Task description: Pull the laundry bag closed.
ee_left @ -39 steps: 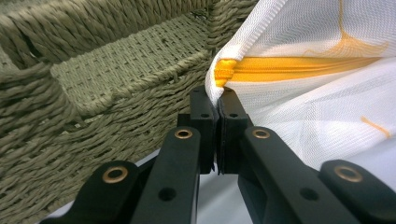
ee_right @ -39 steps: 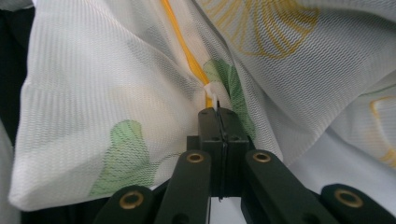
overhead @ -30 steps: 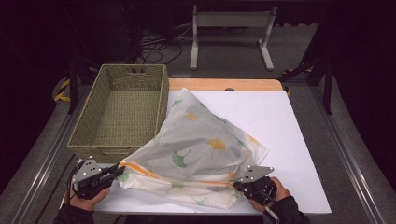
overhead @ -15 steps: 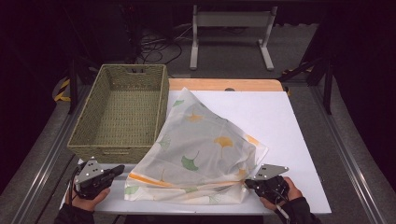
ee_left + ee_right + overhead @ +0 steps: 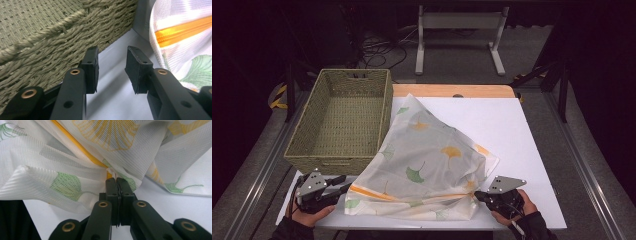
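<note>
Mesh laundry bag (image 5: 427, 165): right gripper (image 5: 116, 181) clamps zipper corner; left gripper (image 5: 111, 68), jaws apart, holds nothing, probably regrasps next.

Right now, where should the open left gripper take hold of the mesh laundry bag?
Probably the near-left corner of the mesh laundry bag, at its orange zipper edge, coming in low from the left. That hem lies flat beside the left gripper; the right gripper pinches the opposite corner.

left gripper (image 5: 343, 184) released mesh bag (image 5: 427, 160), drawn back, fingers apart
</note>
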Motion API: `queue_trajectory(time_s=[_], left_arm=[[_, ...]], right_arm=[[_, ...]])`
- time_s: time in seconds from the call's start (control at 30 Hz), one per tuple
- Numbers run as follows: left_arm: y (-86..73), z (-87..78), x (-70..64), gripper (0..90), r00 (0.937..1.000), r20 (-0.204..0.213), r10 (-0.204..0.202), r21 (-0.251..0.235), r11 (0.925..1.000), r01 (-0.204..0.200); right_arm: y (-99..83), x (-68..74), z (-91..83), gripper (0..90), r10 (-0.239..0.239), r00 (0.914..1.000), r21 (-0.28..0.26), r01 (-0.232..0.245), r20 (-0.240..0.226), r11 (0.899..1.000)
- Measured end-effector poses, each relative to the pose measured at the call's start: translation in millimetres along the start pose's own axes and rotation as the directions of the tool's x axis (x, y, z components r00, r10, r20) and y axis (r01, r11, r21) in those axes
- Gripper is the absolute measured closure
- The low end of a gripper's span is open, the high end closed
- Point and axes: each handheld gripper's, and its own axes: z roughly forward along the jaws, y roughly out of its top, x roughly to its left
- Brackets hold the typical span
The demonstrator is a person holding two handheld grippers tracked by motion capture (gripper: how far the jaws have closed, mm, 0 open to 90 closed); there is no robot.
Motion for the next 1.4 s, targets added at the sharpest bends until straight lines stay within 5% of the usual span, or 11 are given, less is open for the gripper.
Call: queue_trajectory(time_s=[0.33,0.53,0.57,1.07,1.4], left_arm=[[2.8,4.0,0.3,52.3,1.0000,-0.006,0.001,0.000,1.0000,-0.001],[3.0,5.8,1.8,44.6,0.9998,-0.021,-0.003,-0.001,1.0000,0.003],[3.2,6.1,2.3,42.7,0.9996,-0.028,-0.004,0.002,1.0000,0.004],[3.3,8.0,4.2,15.9,0.9983,-0.040,-0.044,-0.009,0.9990,0.043],[3.4,10.3,4.5,12.0,0.9991,-0.038,-0.020,0.018,0.9996,0.021]], right_arm=[[-5.7,-5.3,-22.2,84.1,0.001,0.9994,-0.118,0.003,0.034,0.993],[-4.6,-9.8,-20.6,72.9,0.016,0.9962,-0.151,-0.003,0.085,0.988],[-4.8,-13.9,-19.2,65.7,0.026,0.9938,-0.161,-0.008,0.108,0.987],[-14.7,-29.8,-9.8,16.9,0.100,0.9619,-0.154,-0.062,0.254,0.986],[-16.4,-29.8,-7.0,10.4,0.127,0.9537,-0.164,-0.084,0.273,0.983]])
